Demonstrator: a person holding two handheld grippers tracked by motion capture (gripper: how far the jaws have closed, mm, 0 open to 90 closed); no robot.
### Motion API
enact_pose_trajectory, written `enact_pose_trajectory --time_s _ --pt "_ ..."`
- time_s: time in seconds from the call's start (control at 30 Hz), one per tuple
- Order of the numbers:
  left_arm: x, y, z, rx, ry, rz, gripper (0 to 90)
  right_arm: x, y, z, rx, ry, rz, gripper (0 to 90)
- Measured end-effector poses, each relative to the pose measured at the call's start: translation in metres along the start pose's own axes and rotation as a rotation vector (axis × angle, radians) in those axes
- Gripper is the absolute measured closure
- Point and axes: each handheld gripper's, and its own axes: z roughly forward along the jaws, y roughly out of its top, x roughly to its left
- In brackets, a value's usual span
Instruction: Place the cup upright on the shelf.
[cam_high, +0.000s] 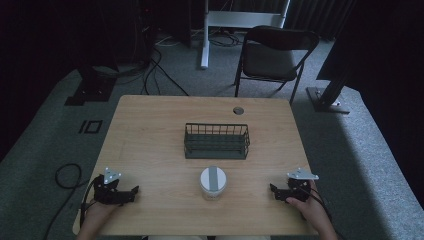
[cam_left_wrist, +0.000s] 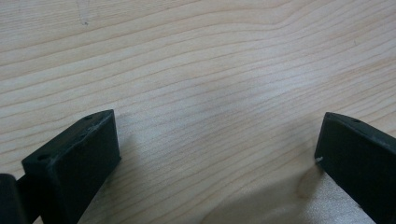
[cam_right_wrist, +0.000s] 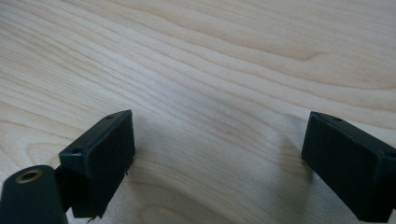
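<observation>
A white round container with a grey stripe across its lid (cam_high: 213, 182) stands on the wooden table (cam_high: 150, 130) near the front middle. Behind it sits a dark wire basket (cam_high: 216, 141), with nothing inside that I can make out. My left gripper (cam_high: 134, 191) rests at the front left of the table, held by a hand, jaws pointing right. My right gripper (cam_high: 273, 190) rests at the front right, jaws pointing left. In both gripper views the black jaws stand wide apart over bare wood (cam_left_wrist: 210, 93) (cam_right_wrist: 219, 84), with nothing between them.
A small round grommet hole (cam_high: 238, 110) lies near the table's far edge. A dark folding chair (cam_high: 272, 55) stands beyond the table. Cables (cam_high: 65, 175) trail on the grey carpet at the left, and dark stand bases flank the table.
</observation>
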Motion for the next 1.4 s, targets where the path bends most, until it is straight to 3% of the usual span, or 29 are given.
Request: enact_pose_trajectory --time_s 0.3,0.43,0.77,0.97,1.4 --pt "0.000 0.000 0.000 0.001 0.000 0.001 0.2 0.006 0.005 -0.004 -0.033 0.036 -0.021 9.3" --pt "0.000 0.000 0.000 0.001 0.000 0.001 0.2 0.016 0.013 -0.010 -0.069 0.067 -0.046 9.3" --pt "0.000 0.000 0.000 0.001 0.000 0.001 0.2 0.038 0.017 -0.009 -0.092 0.191 -0.106 9.3" --pt "0.000 0.000 0.000 0.001 0.000 0.001 0.2 0.050 0.019 -0.005 -0.103 0.240 -0.143 9.3" --pt "0.000 0.000 0.000 0.000 0.000 0.000 0.2 0.093 0.027 0.010 -0.100 0.370 -0.242 9.3"
